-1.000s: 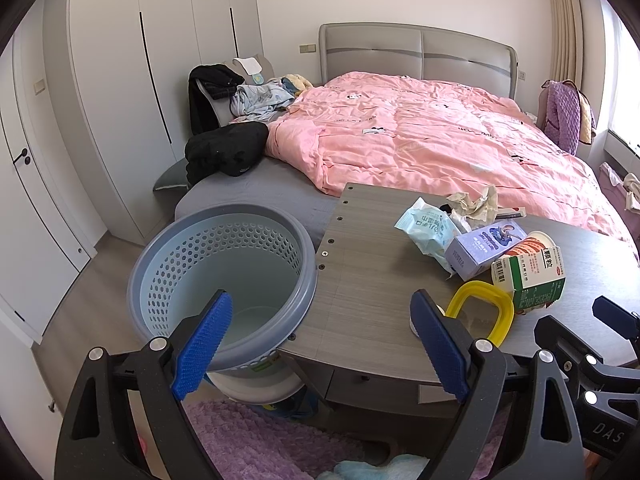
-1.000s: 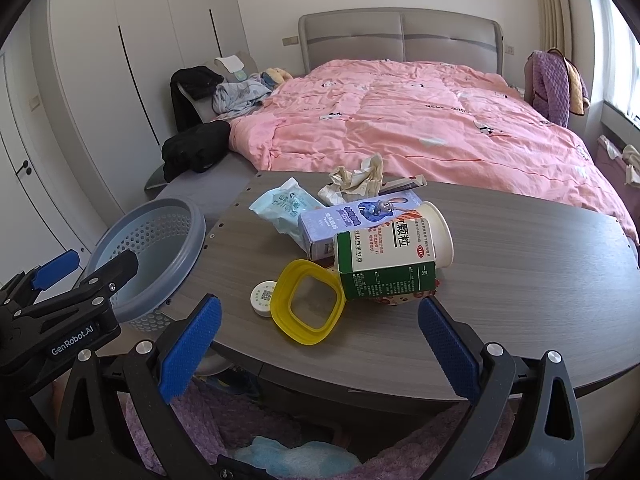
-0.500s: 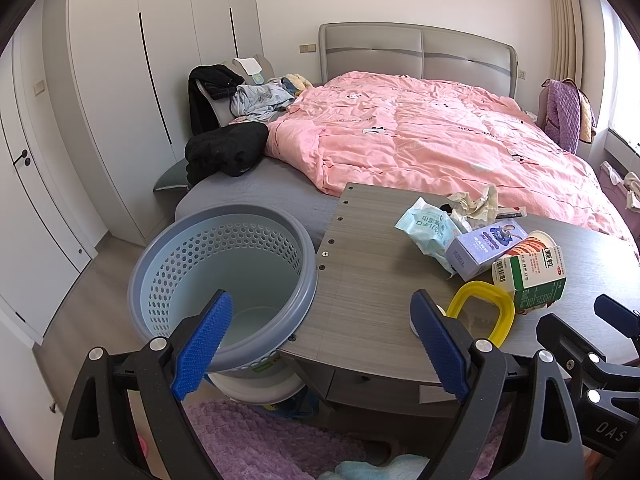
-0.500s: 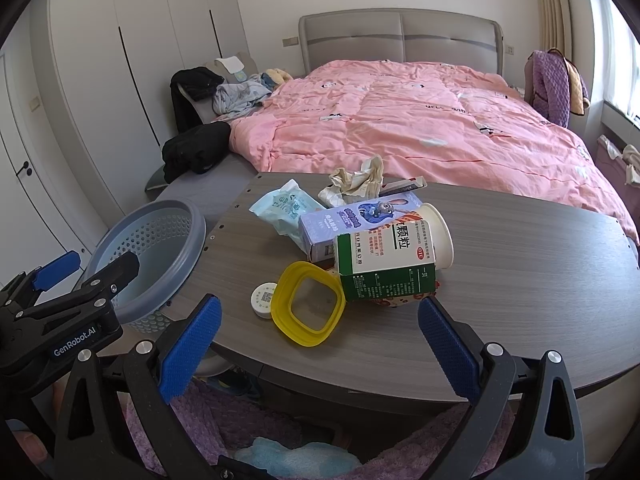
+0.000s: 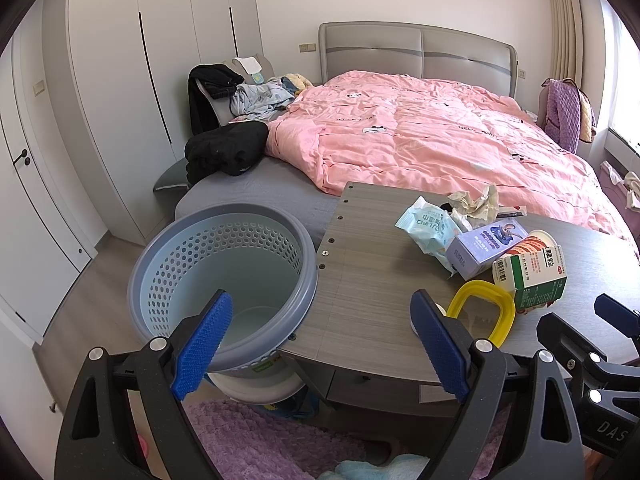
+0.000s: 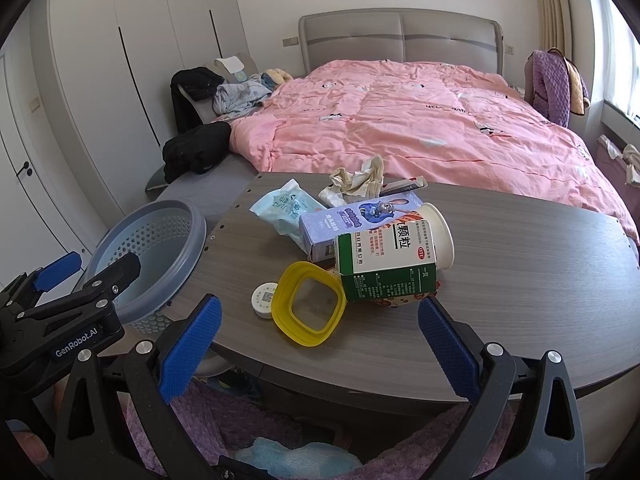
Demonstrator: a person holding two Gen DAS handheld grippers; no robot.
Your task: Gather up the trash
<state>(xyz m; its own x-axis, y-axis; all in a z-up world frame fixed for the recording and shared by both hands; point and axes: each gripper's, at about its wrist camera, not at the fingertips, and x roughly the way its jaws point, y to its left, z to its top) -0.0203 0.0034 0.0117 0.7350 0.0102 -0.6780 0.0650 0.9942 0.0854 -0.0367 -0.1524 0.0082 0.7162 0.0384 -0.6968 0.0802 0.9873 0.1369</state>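
One blue perforated basket (image 5: 224, 280) sits ahead-left of the wide-open, empty left claw (image 5: 320, 344), while ahead of the equally wide-open, empty right claw (image 6: 316, 348) one table (image 6: 520, 280) holds two boxes, one yellow ring (image 6: 308, 304), one white cap (image 6: 265, 299) and crumpled wrappers.

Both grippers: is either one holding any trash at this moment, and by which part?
Nothing is held. The left gripper and right gripper are both open and empty, short of the yellow plastic lid on the grey wooden table.
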